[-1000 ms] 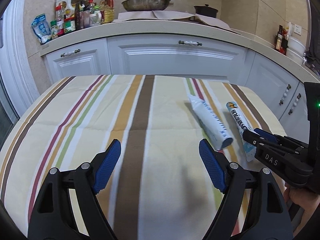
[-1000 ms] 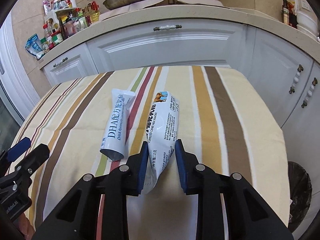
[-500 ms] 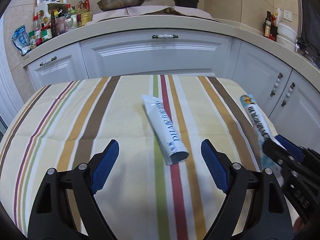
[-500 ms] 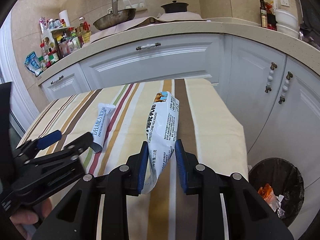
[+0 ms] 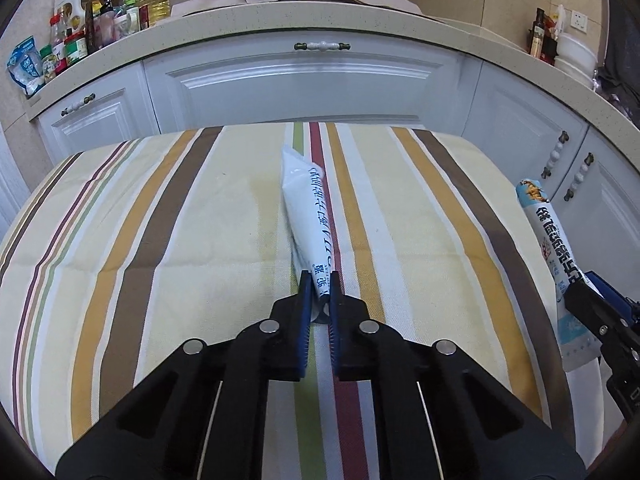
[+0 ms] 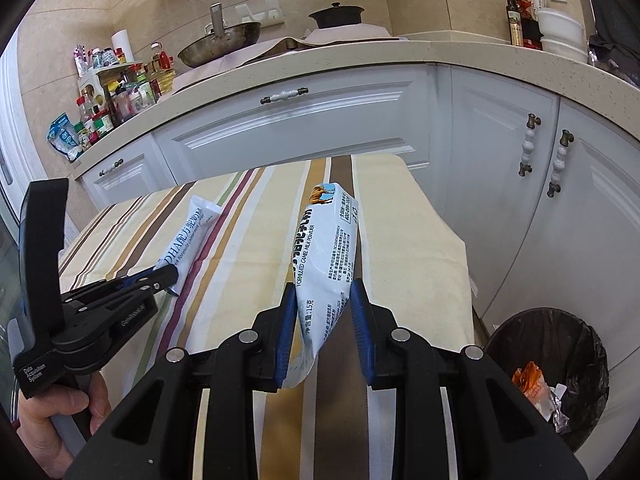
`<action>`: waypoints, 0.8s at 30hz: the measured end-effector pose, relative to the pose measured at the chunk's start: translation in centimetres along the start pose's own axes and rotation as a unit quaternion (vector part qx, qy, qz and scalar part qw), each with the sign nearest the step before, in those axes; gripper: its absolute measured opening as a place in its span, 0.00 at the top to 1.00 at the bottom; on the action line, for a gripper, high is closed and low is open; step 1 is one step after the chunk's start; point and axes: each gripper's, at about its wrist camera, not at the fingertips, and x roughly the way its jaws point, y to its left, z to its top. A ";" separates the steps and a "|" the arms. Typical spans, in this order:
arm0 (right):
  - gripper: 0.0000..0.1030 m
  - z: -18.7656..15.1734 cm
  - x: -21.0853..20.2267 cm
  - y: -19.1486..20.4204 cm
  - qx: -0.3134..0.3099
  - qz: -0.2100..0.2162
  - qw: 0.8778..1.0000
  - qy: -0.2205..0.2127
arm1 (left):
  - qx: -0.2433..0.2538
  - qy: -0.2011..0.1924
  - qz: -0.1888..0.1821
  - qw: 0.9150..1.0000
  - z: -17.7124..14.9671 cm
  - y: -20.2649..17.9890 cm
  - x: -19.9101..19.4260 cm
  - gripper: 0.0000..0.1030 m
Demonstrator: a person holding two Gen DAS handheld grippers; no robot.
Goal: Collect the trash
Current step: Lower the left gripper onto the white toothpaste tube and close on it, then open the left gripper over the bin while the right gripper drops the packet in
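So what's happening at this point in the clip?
A person is clearing trash off a striped tablecloth with two handheld grippers. The left gripper is shut on the end of a white sachet lying on the cloth. The right gripper holds a camel milk powder sachet up near the bin.

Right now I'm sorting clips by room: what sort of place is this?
A home kitchen, most likely: a metal wok on the speckled stone counter, white panelled cabinets, and bottled condiments.
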 end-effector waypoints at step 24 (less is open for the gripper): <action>0.73 -1.7 -3.5 1.6 -0.014 -0.014 1.000 -0.016 | 0.028 -0.042 -0.018 0.999 -3.4 1.3 -7.7 0.96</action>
